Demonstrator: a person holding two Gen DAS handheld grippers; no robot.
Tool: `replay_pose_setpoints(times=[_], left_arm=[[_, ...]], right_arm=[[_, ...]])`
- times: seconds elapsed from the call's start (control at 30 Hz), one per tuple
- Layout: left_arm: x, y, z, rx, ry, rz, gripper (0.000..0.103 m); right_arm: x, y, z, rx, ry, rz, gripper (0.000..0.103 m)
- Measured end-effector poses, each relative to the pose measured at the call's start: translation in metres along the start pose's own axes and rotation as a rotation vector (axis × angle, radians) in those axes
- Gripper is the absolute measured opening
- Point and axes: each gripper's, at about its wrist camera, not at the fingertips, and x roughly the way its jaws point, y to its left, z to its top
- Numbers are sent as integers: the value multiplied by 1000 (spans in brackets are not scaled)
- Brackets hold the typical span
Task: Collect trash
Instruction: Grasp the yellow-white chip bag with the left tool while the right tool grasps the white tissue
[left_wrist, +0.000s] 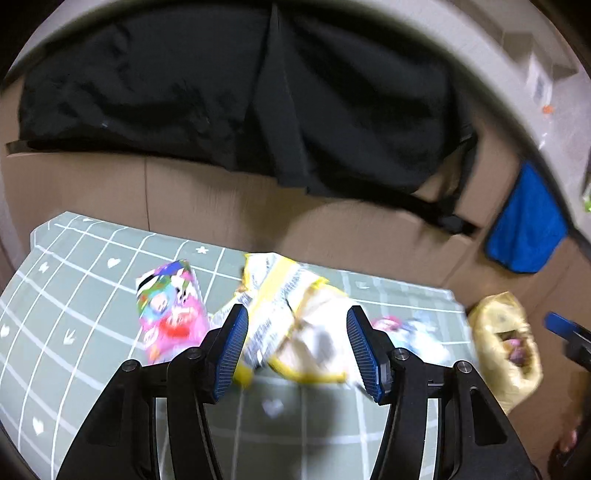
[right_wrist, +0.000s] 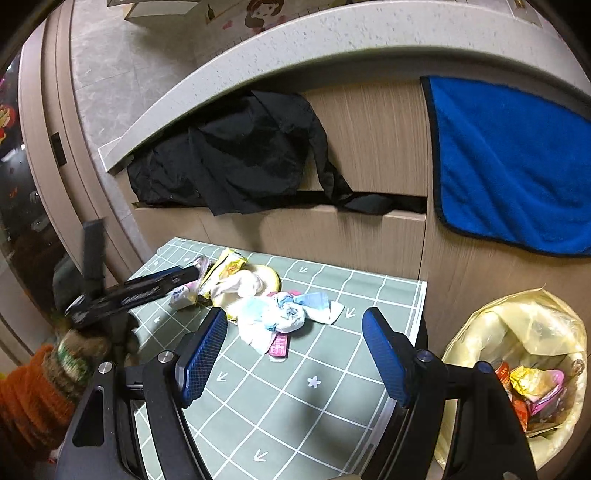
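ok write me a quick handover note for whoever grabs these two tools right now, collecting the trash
Left tool: open, empty, hovering just short of the yellow-and-white wrapper on the green grid mat.
Right tool: open, empty, above the mat's near part, facing the white and light-blue crumpled wrappers.
Trash bin with yellow liner: on the floor right of the mat, already holding several wrappers.
Left to do: pink cartoon packet, the yellow-and-white wrapper, the crumpled pile and the pink strip are all still on the mat.
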Motion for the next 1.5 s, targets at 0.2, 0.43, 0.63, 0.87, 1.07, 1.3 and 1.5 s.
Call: replay_pose_setpoints(times=[0.2,0.43,0.63,0.87,1.07,1.3,1.5], left_arm=[[56,13,14,-19,93,56,56],[48,11,5,-17,131,47,34],[-26,2,-21,-9,77,17,20],[-101,13,-55,-75,4,44,20],[-129,37,-80,-180,-11,65,20],[-138,53,-88,-212,-9,77,20],[-132,50,-87,-205,-2,68,20]], right_arm=[[16,-15,-6,23,29,4,73],[41,-19,-7,42,75,17,73],[66,8,2,-42,83,29,73],[122,58,10,-155,123,35,73],[179,93,15,-217,153,-9,64],[225,100,13,-203,216,-73,62],[203,100,6,-202,228,-23,26]])
